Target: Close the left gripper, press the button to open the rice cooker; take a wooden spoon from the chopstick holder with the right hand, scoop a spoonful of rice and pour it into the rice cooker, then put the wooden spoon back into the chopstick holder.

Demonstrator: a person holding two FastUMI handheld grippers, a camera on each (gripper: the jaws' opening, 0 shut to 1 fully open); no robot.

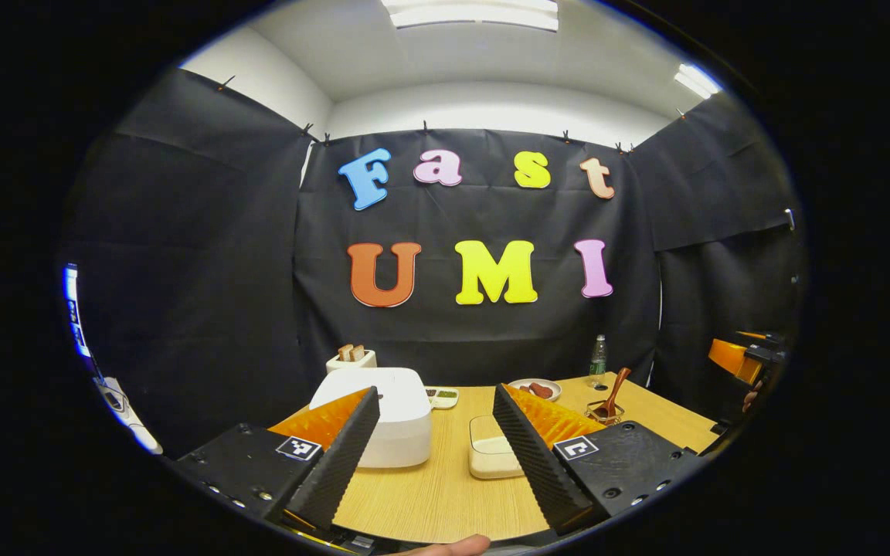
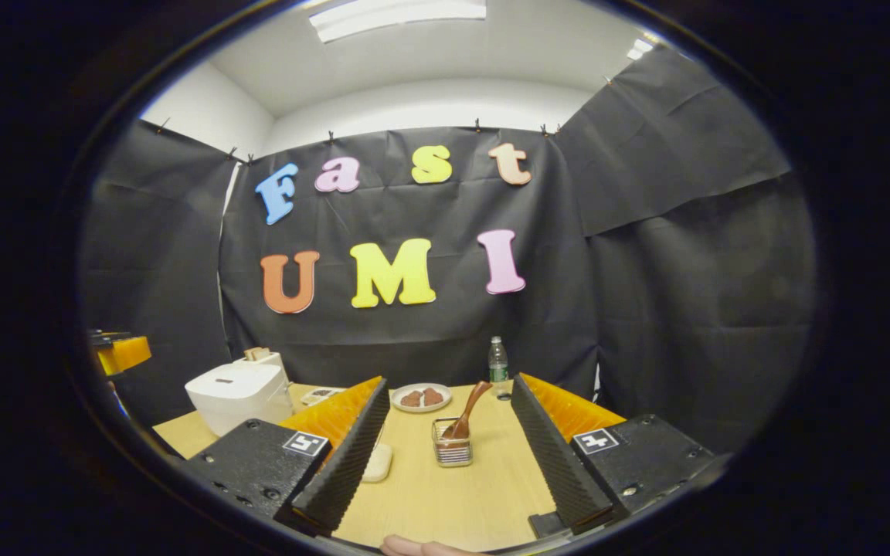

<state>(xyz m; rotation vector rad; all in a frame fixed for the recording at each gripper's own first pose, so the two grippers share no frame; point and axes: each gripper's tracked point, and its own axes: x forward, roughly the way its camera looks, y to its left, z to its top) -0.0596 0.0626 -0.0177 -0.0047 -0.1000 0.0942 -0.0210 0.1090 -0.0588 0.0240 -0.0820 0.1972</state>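
Both grippers stand released over the wooden table (image 1: pixel 429 494), holding nothing: left gripper (image 1: pixel 433 455) with fingers spread wide, right gripper (image 2: pixel 449 455) likewise. Rice cooker (image 1: pixel 383 417), white, lid down, sits just beyond the left fingers; a pale container of rice (image 1: pixel 489 452) lies just beside it. Wooden spoon (image 2: pixel 467 413) leans in the chopstick holder (image 2: pixel 453 448), ahead of the right gripper, between its fingers. Judged: first step not yet done. Next move calls for clenching the left gripper, then pressing the cooker's button.
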